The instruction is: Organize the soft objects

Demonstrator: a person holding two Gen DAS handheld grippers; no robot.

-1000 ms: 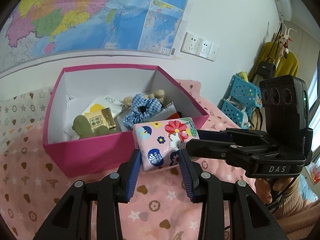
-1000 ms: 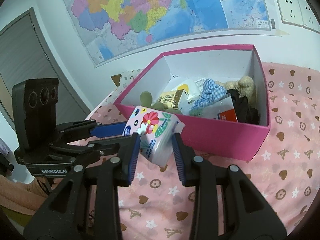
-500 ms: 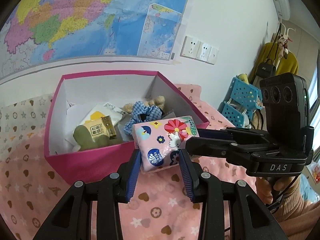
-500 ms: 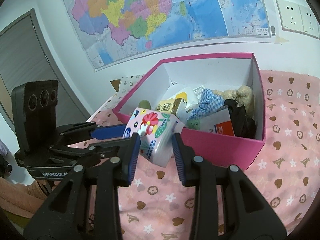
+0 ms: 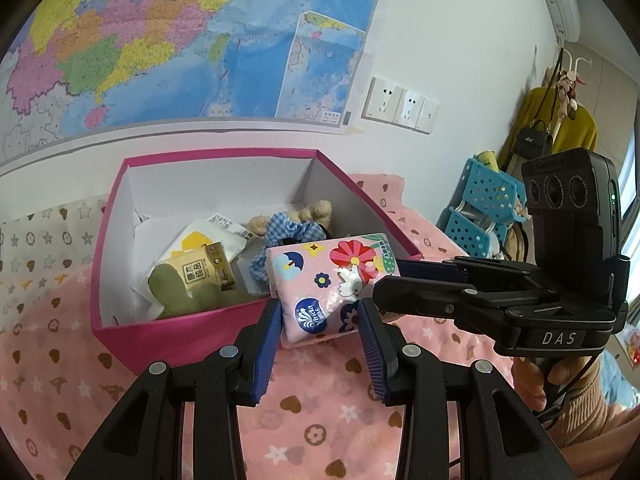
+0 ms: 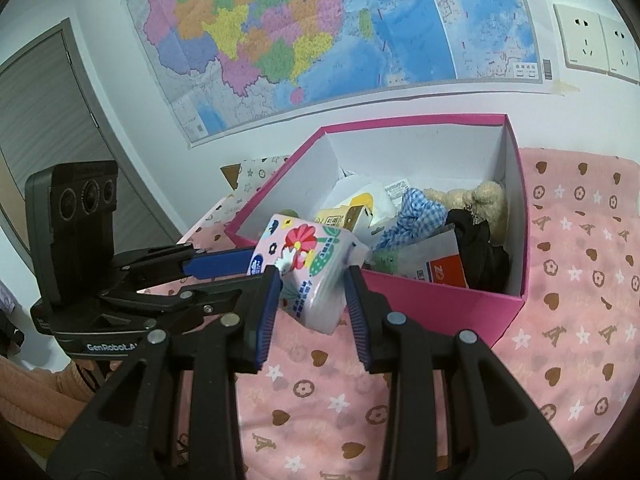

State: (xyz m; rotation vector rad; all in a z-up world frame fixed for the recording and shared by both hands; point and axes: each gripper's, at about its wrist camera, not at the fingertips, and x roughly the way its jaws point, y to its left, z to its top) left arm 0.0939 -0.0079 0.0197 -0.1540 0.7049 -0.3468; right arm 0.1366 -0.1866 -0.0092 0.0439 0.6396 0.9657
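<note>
A pink flowered tissue pack (image 5: 332,280) hangs just above the near rim of the pink box (image 5: 176,340). Both grippers hold it, one at each end. My left gripper (image 5: 320,320) is shut on its near end, blue pads pressing both sides. My right gripper (image 6: 310,292) is shut on the other end of the tissue pack (image 6: 308,264). Each gripper shows in the other's view: the right gripper (image 5: 404,276) comes in from the right, the left gripper (image 6: 224,262) from the left. The pink box (image 6: 448,308) is open on top.
Inside the box lie a green plush (image 5: 180,292), a yellow packet (image 5: 200,248), a blue checked scrunchie (image 5: 288,232), a beige plush (image 6: 476,200) and a black item (image 6: 480,248). A pink patterned cloth (image 6: 560,360) covers the surface. Blue baskets (image 5: 484,208) stand at the right; a map hangs on the wall.
Both grippers have risen slightly with the tissue pack still held. The box sits lower in both views and more of its inside shows.
</note>
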